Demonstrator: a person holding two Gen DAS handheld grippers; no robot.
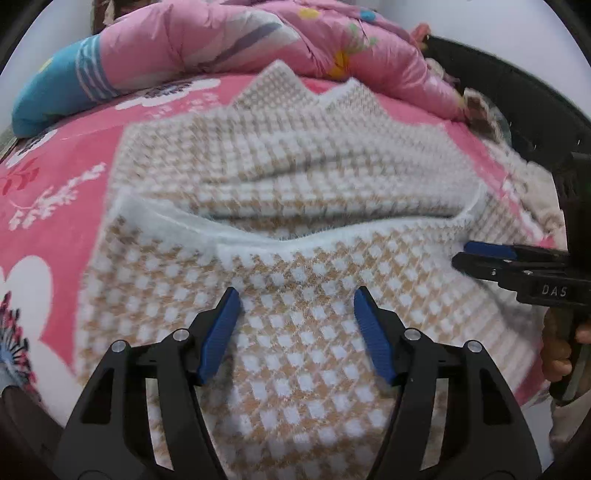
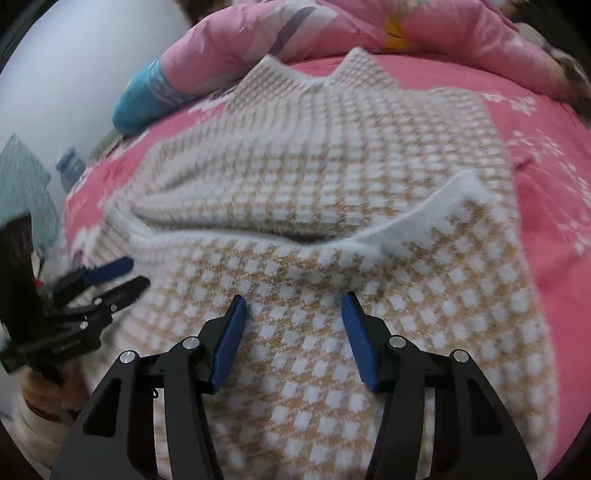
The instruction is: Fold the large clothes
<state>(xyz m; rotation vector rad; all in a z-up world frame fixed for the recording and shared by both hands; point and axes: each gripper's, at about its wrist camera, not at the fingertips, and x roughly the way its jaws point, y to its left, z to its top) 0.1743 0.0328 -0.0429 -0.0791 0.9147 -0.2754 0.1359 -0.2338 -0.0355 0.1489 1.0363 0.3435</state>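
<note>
A fluffy tan-and-white checked sweater [image 1: 295, 177] lies flat on a pink flowered bedsheet [image 1: 55, 206]. Its near part is folded over, and a white ribbed hem band [image 1: 177, 225] runs across the middle. My left gripper [image 1: 295, 291] hovers just over the folded layer, open, with only fabric below its blue pads. At the sweater's right edge is my right gripper [image 1: 461, 254], held by a hand. The right wrist view shows the same sweater [image 2: 314, 166], with the right gripper [image 2: 294, 296] open over the fold and the left gripper [image 2: 139, 272] open at the left edge.
A pink patterned quilt [image 1: 229, 33] and a blue pillow [image 1: 48, 96] are heaped along the far side of the bed. A water bottle [image 2: 70, 166] and a teal cloth [image 2: 22, 184] lie beyond the bed's left edge. A dark curved object [image 1: 517, 110] borders the far right.
</note>
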